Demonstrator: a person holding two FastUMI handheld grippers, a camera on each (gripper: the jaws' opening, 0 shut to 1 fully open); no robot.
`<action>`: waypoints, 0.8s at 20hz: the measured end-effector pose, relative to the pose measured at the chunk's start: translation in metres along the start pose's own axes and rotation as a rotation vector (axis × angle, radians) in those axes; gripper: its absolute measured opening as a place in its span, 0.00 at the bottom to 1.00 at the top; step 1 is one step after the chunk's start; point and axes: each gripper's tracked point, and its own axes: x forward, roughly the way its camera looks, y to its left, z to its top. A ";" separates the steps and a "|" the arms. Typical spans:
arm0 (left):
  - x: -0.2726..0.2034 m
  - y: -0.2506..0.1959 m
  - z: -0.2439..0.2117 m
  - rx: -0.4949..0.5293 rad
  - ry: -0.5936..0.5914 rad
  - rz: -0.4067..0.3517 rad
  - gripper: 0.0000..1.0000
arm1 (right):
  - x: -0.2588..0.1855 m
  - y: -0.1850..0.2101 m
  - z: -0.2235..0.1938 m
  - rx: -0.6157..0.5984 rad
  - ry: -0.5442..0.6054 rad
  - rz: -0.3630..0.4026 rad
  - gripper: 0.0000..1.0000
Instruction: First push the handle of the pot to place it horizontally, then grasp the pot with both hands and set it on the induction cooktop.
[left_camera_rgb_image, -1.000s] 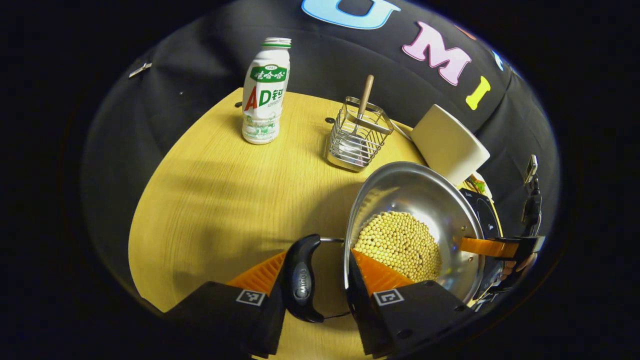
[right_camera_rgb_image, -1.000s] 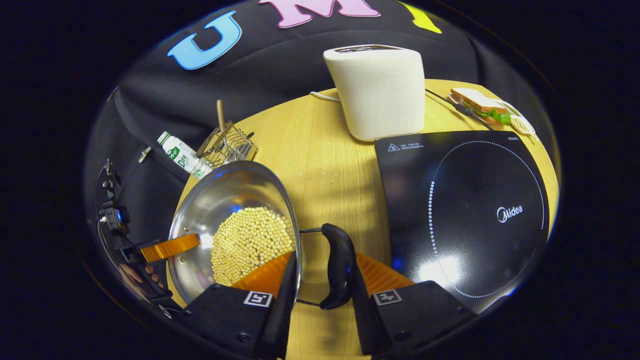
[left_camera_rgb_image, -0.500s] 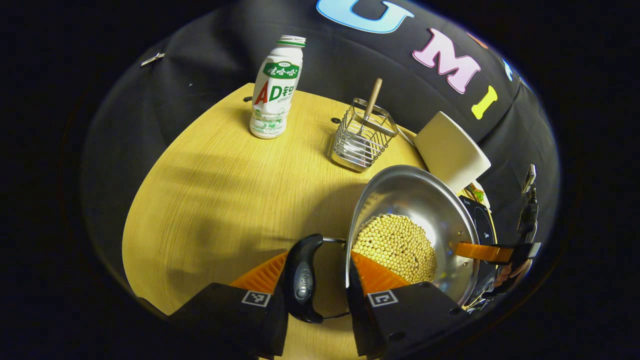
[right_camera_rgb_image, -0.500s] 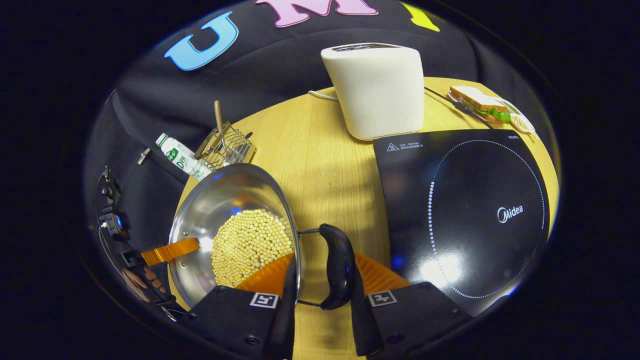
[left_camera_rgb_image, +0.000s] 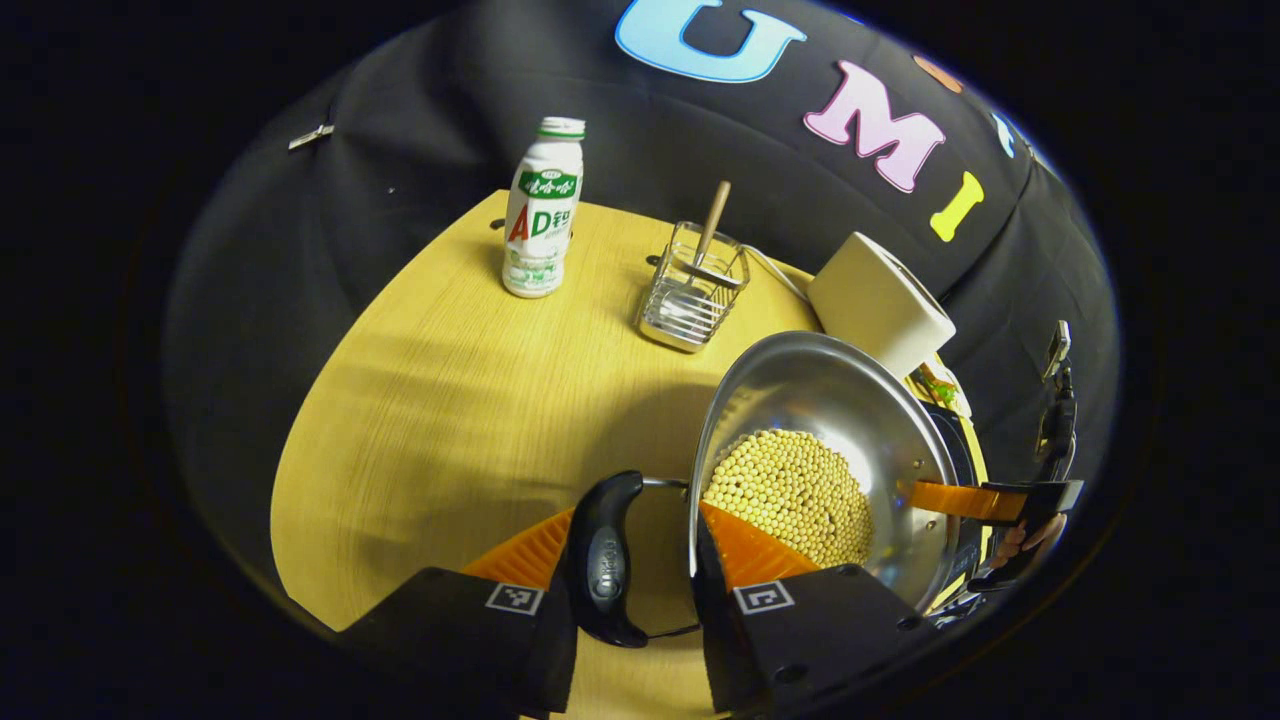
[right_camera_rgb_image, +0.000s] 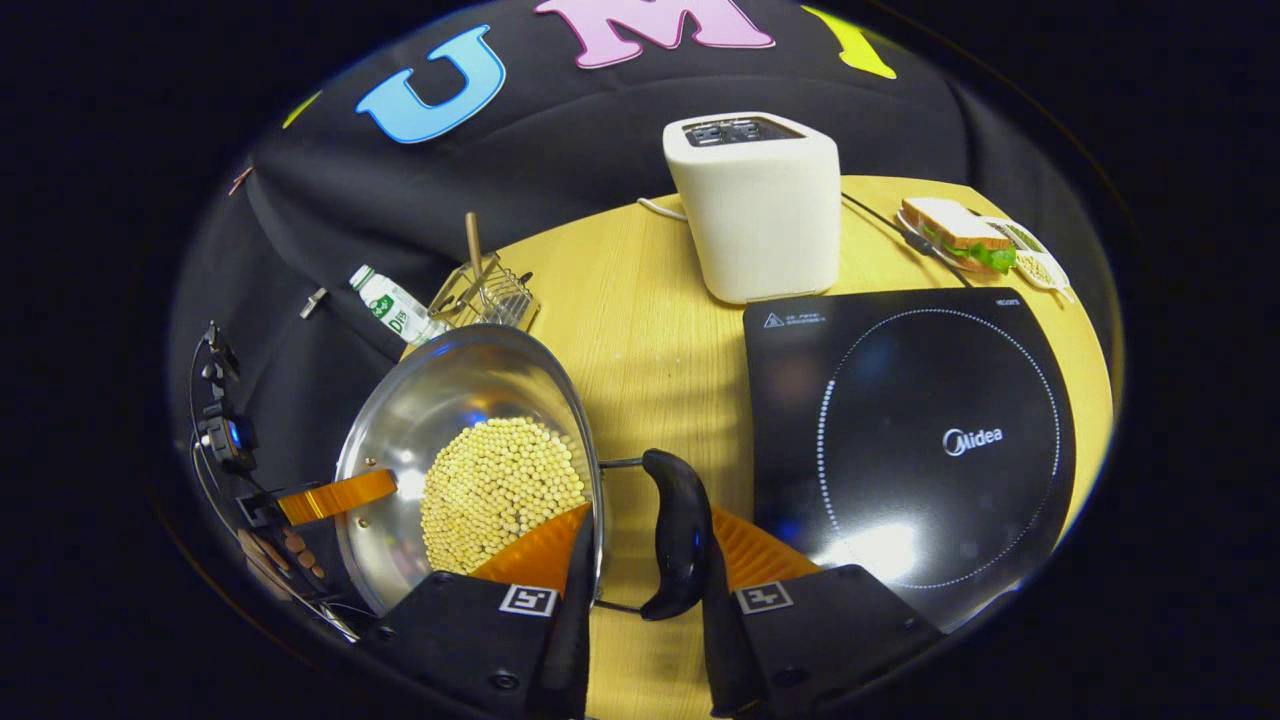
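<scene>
The pot (right_camera_rgb_image: 470, 450), loaded with pale beans (right_camera_rgb_image: 500, 490), is carried between two grippers, each set across one of its side handles. In the right gripper view, the right gripper (right_camera_rgb_image: 635, 560) is seen narrowed around the pot's right handle (right_camera_rgb_image: 675, 530): one finger lies inside the rim against the wall, the other outside the black grip, so rim and handle are pinched together. In the left gripper view, the left gripper (left_camera_rgb_image: 635, 555) is closed in the same manner over the left handle (left_camera_rgb_image: 605, 555).

The induction cooktop (right_camera_rgb_image: 910, 440) lies at about two o'clock from the right gripper, near it and flat on the table (right_camera_rgb_image: 650, 340), with a strip of bare wood between the handle and its near edge. The pot itself sits at about ten o'clock from that gripper. The line through the two handles runs roughly nine to three o'clock, pointing towards the cooktop, so a sideways carry along that axis is judged to be called for, led by the right gripper as the nearer one.

A toaster (right_camera_rgb_image: 755, 205) stands at twelve o'clock, just behind the cooktop's far corner, and is best kept clear of.
</scene>
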 end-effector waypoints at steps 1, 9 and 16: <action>-0.005 -0.008 0.001 0.005 0.001 -0.002 0.54 | -0.008 -0.004 0.003 -0.003 -0.008 0.000 0.50; -0.005 -0.101 0.003 0.029 0.007 -0.065 0.54 | -0.071 -0.073 0.029 0.021 -0.056 -0.045 0.50; 0.015 -0.192 0.014 0.082 0.005 -0.112 0.54 | -0.110 -0.152 0.057 0.066 -0.093 -0.086 0.49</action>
